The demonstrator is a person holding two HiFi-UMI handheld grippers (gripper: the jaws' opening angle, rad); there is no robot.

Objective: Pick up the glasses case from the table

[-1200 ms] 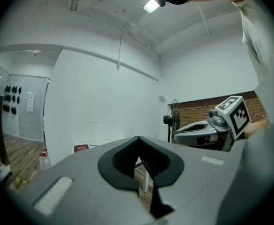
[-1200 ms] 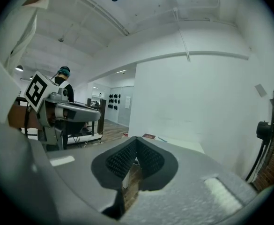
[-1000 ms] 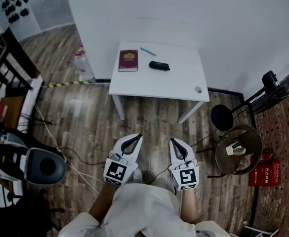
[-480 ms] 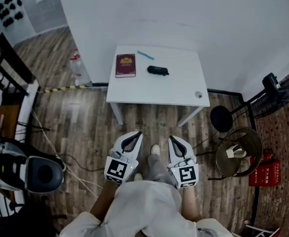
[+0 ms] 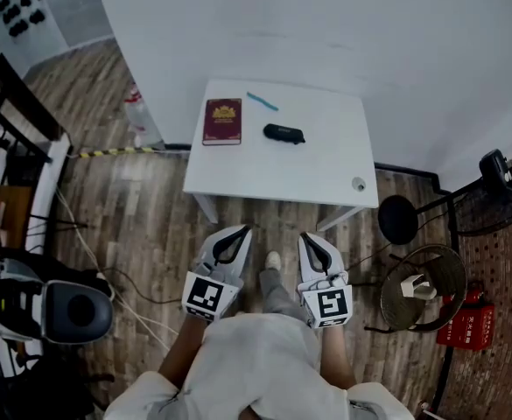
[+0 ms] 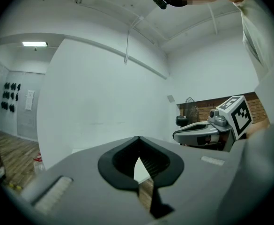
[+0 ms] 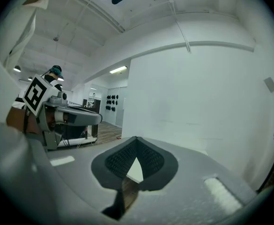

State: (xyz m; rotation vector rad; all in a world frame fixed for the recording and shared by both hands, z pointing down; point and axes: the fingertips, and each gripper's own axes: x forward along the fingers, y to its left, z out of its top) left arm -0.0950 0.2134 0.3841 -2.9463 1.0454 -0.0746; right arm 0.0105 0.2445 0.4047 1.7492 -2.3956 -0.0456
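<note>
The head view was taken from high above, facing steeply down; the worktop [image 5: 326,178] was seen ahead, well apart from both tools. The left tool [image 5: 241,230] view and the right tool [image 5: 306,234] view were aimed level along their jaws at the white wall [image 6: 94,102]. The worktop was glimpsed in both; the other tool was caught sidelong in each.

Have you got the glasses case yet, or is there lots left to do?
Nothing is done yet: the black glasses case lies on the white table, near a red book. In hand: the left gripper and right gripper sit short of the table's edge, both shut and empty. Left to do: reach the case, open a gripper, close on it, lift.
</note>
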